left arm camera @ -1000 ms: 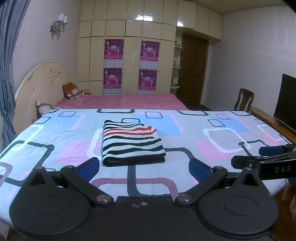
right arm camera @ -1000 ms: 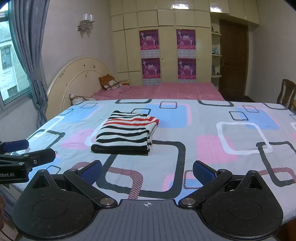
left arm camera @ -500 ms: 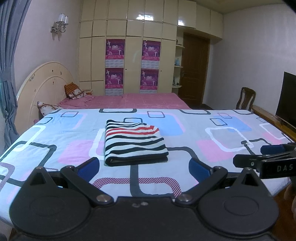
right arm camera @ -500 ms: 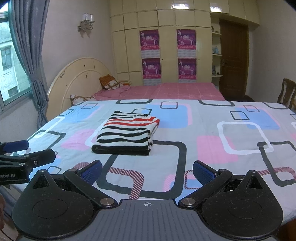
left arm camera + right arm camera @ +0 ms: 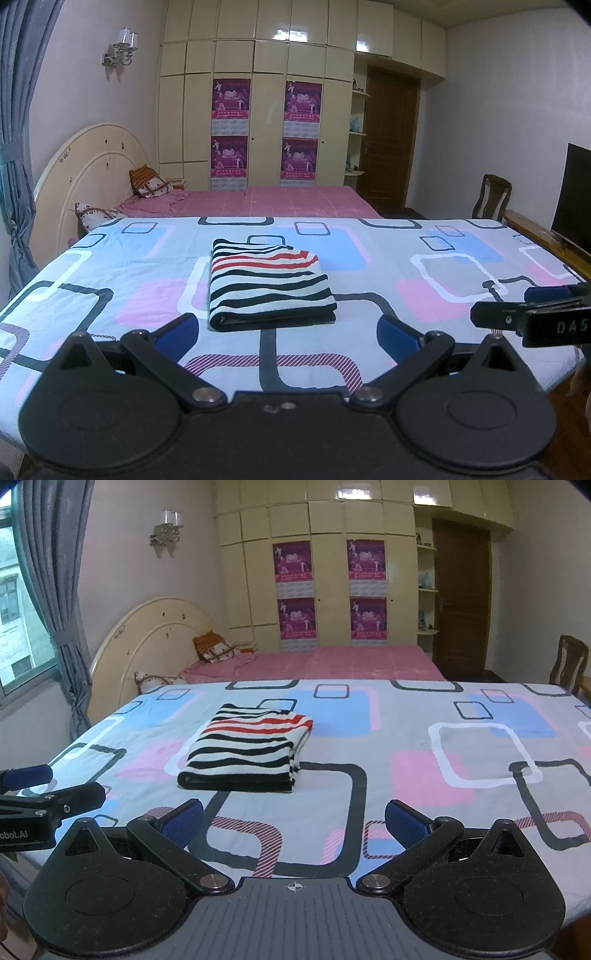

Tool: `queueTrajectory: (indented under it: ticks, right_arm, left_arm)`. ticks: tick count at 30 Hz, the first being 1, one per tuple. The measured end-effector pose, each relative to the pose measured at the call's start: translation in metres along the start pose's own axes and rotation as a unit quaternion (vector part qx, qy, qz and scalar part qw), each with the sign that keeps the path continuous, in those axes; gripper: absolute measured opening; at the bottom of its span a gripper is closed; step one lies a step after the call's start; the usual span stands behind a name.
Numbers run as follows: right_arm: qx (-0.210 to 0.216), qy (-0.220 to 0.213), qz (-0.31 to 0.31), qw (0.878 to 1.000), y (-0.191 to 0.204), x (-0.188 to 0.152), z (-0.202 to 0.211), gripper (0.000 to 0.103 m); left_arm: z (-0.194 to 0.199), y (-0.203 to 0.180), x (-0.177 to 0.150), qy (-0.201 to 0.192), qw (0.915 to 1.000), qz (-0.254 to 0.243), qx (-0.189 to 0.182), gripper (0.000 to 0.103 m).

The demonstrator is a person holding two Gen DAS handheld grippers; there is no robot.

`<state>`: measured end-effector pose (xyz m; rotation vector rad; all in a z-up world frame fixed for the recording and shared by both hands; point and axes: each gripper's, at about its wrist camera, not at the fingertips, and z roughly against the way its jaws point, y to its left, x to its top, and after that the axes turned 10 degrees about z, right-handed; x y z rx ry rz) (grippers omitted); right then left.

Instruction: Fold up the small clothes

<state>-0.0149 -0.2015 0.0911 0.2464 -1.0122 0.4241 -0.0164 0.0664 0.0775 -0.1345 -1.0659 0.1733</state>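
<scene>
Bedroom, patterned bedsheet (image 5: 443, 258): folded striped garment (image 5: 269, 284) lying flat; left gripper (image 5: 288, 338) and right gripper (image 5: 295, 818) both spread apart, empty

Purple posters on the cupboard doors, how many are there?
4 purple posters: top left, top right, bottom left, bottom right. None look hidden.

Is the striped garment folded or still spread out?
Folded: the striped garment lies as a compact rectangle on the bedsheet, with stacked layers showing along its near edge.
</scene>
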Motion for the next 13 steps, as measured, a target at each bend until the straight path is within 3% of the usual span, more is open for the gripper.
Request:
queueTrajectory:
  ticks: [13]
  right_arm:
    - [0.003, 0.001, 0.001, 1.000, -0.0012, -0.0006, 0.0007, 0.103]
  left_arm:
    - [-0.0030, -0.0049, -0.0028, 0.002, 0.9999, -0.009, -0.008, 0.103]
